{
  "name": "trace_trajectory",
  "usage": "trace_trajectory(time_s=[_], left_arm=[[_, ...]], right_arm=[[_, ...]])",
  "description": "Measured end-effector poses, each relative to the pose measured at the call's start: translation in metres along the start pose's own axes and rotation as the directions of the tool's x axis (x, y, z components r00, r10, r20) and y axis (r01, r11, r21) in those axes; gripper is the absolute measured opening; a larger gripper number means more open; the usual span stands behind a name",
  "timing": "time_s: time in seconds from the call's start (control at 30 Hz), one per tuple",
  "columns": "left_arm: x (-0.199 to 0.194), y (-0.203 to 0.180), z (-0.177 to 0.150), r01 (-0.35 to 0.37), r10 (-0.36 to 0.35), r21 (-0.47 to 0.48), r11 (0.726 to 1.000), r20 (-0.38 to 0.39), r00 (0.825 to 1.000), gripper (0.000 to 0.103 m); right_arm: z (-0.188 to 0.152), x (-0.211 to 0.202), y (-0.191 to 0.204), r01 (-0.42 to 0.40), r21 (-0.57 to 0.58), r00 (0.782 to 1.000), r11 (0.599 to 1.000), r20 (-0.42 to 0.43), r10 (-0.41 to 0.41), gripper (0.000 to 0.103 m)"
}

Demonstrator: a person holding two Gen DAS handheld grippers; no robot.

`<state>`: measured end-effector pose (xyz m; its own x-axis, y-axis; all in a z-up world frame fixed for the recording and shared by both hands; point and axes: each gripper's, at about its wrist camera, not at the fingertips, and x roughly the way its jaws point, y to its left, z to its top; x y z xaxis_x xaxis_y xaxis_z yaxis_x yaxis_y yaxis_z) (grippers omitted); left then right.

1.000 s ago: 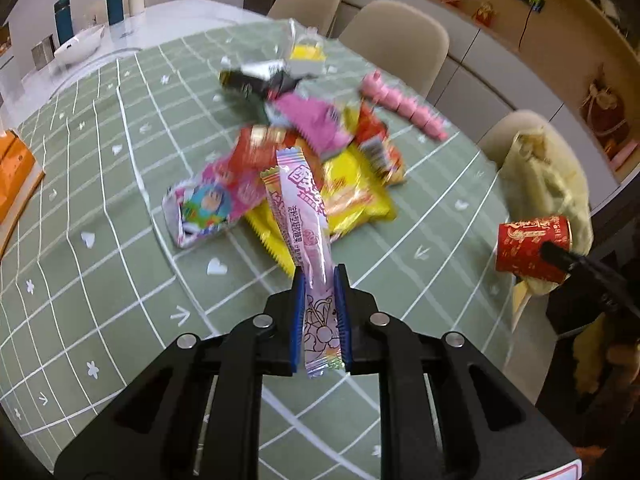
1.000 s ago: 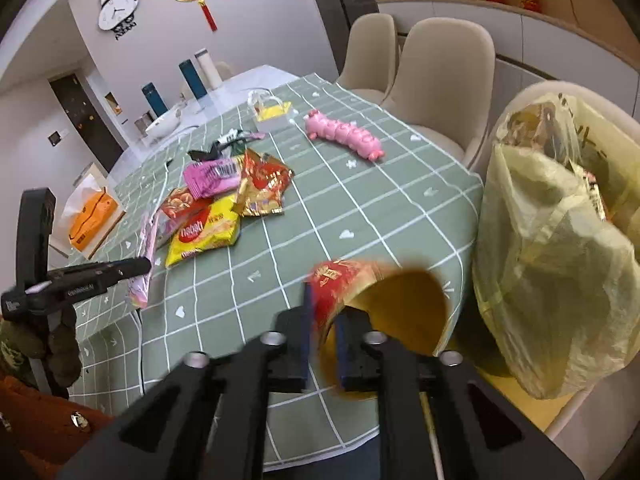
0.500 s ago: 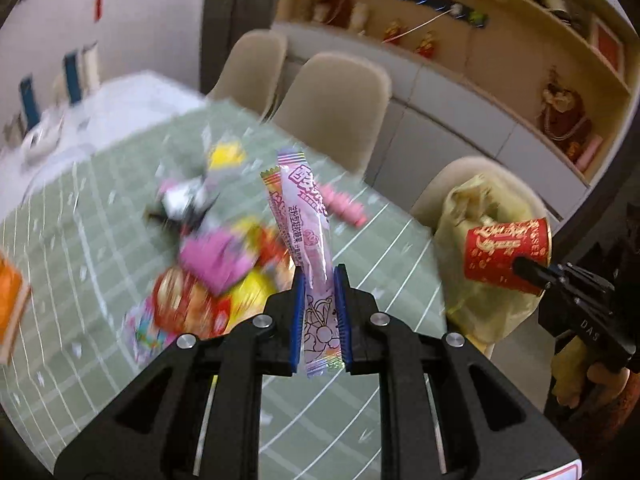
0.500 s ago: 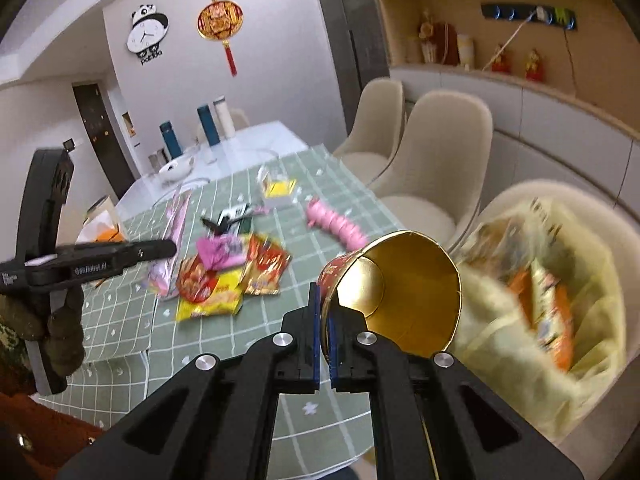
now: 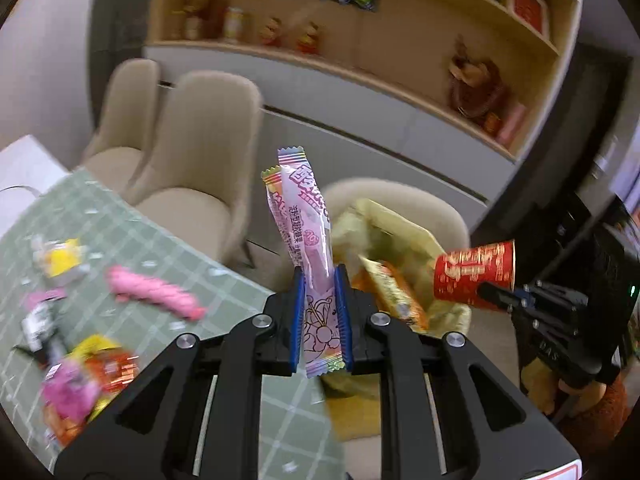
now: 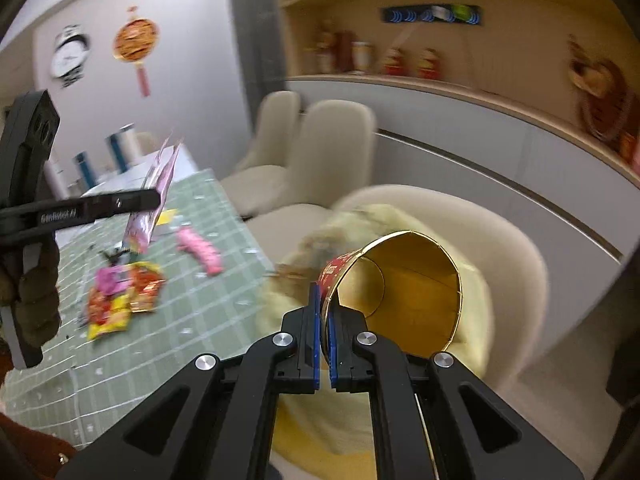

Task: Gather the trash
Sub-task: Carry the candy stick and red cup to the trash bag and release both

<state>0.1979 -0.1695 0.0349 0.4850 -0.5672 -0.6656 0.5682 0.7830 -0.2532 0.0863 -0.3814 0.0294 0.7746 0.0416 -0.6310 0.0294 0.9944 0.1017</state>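
My left gripper (image 5: 320, 312) is shut on a long pink snack wrapper (image 5: 306, 224), held upright in the air over the table's edge; it also shows in the right wrist view (image 6: 154, 196). My right gripper (image 6: 325, 332) is shut on the rim of a red paper cup (image 6: 404, 296) with a gold inside, held on its side over the yellow trash bag (image 6: 476, 320). The cup also shows in the left wrist view (image 5: 474, 276), beside the bag (image 5: 400, 236), which sits on a beige chair and holds several wrappers.
The green checked table (image 5: 160, 272) carries a pink caterpillar-shaped toy (image 5: 156, 292) and a pile of bright snack wrappers (image 5: 80, 384) at the left. Two beige chairs (image 5: 200, 156) stand behind the table. A shelf wall with ornaments lies beyond.
Both grippers have swung right, away from the table and toward the yellow bag. The pink wrapper is lifted higher. The cup now hangs directly over the bag's mouth.
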Motion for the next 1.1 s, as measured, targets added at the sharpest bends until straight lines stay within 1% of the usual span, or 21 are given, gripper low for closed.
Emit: trace_trajectory(time_s=[0.03, 0.13, 0.2, 0.23, 0.33, 0.37, 0.4, 0.43, 0.47, 0.5, 0.53, 0.63, 0.7, 0.77, 0.83, 0.93, 1.03, 1.1], left_arm=[[0.013, -0.008, 0.002, 0.025, -0.025, 0.008, 1.000, -0.025, 0.999, 0.014], [0.055, -0.033, 0.004, 0.095, -0.093, 0.021, 0.995, -0.105, 0.990, 0.014], [0.086, -0.051, 0.004, 0.150, -0.144, 0.024, 0.988, -0.160, 0.977, 0.014], [0.096, -0.056, 0.004, 0.163, -0.156, 0.025, 0.986, -0.176, 0.972, 0.014], [0.132, -0.074, 0.003, 0.211, -0.201, 0.014, 0.977, -0.241, 0.949, 0.014], [0.147, -0.081, 0.002, 0.221, -0.209, 0.015, 0.975, -0.266, 0.941, 0.014], [0.157, -0.087, 0.001, 0.216, -0.200, 0.024, 0.976, -0.284, 0.938, 0.014], [0.166, -0.090, 0.000, 0.198, -0.179, 0.035, 0.980, -0.296, 0.938, 0.018], [0.174, -0.094, 0.000, 0.180, -0.158, 0.043, 0.983, -0.307, 0.939, 0.019], [0.180, -0.097, 0.000, 0.172, -0.150, 0.043, 0.984, -0.315, 0.937, 0.023], [0.183, -0.098, -0.002, 0.171, -0.150, 0.040, 0.984, -0.322, 0.935, 0.028], [0.185, -0.097, -0.004, 0.157, -0.142, 0.022, 0.987, -0.328, 0.934, 0.037], [0.183, -0.094, -0.004, 0.140, -0.125, 0.023, 0.990, -0.325, 0.937, 0.038], [0.176, -0.088, -0.005, 0.113, -0.096, 0.037, 0.993, -0.314, 0.945, 0.041], [0.171, -0.085, -0.006, 0.104, -0.083, 0.055, 0.993, -0.299, 0.951, 0.043], [0.162, -0.078, -0.006, 0.099, -0.078, 0.064, 0.993, -0.281, 0.957, 0.045], [0.154, -0.070, -0.002, 0.097, -0.081, 0.047, 0.994, -0.267, 0.960, 0.046], [0.144, -0.060, 0.000, 0.091, -0.082, 0.027, 0.995, -0.246, 0.966, 0.046]], right_arm=[[0.000, 0.000, -0.015, 0.032, 0.025, 0.999, 0.999, -0.007, -0.032, 0.005], [-0.003, 0.000, -0.044, 0.089, 0.087, 0.996, 0.992, -0.020, -0.088, 0.005], [-0.005, -0.002, -0.061, 0.129, 0.116, 0.992, 0.985, -0.030, -0.127, 0.005], [-0.008, -0.004, -0.067, 0.142, 0.125, 0.990, 0.982, -0.034, -0.139, 0.005], [-0.012, -0.005, -0.081, 0.172, 0.141, 0.985, 0.975, -0.048, -0.166, 0.005], [-0.013, -0.004, -0.084, 0.179, 0.141, 0.983, 0.974, -0.054, -0.173, 0.005], [-0.014, -0.004, -0.085, 0.184, 0.141, 0.982, 0.973, -0.059, -0.177, 0.005], [-0.015, -0.004, -0.085, 0.187, 0.142, 0.982, 0.972, -0.063, -0.179, 0.005], [-0.016, -0.003, -0.087, 0.189, 0.141, 0.981, 0.972, -0.067, -0.181, 0.005], [-0.017, -0.003, -0.087, 0.190, 0.141, 0.981, 0.972, -0.069, -0.182, 0.005], [-0.017, -0.004, -0.087, 0.191, 0.141, 0.981, 0.972, -0.070, -0.182, 0.005], [-0.016, 0.001, -0.088, 0.188, 0.142, 0.981, 0.972, -0.079, -0.178, 0.005], [-0.016, 0.006, -0.088, 0.183, 0.140, 0.981, 0.973, -0.087, -0.172, 0.005], [-0.017, 0.010, -0.087, 0.177, 0.134, 0.982, 0.975, -0.094, -0.166, 0.005], [-0.017, 0.014, -0.083, 0.168, 0.130, 0.983, 0.977, -0.095, -0.156, 0.005], [-0.013, 0.018, -0.076, 0.146, 0.115, 0.986, 0.983, -0.091, -0.136, 0.005], [-0.004, 0.021, -0.063, 0.127, 0.077, 0.990, 0.989, -0.077, -0.121, 0.005], [0.001, 0.023, -0.055, 0.104, 0.057, 0.993, 0.993, -0.069, -0.100, 0.005]])
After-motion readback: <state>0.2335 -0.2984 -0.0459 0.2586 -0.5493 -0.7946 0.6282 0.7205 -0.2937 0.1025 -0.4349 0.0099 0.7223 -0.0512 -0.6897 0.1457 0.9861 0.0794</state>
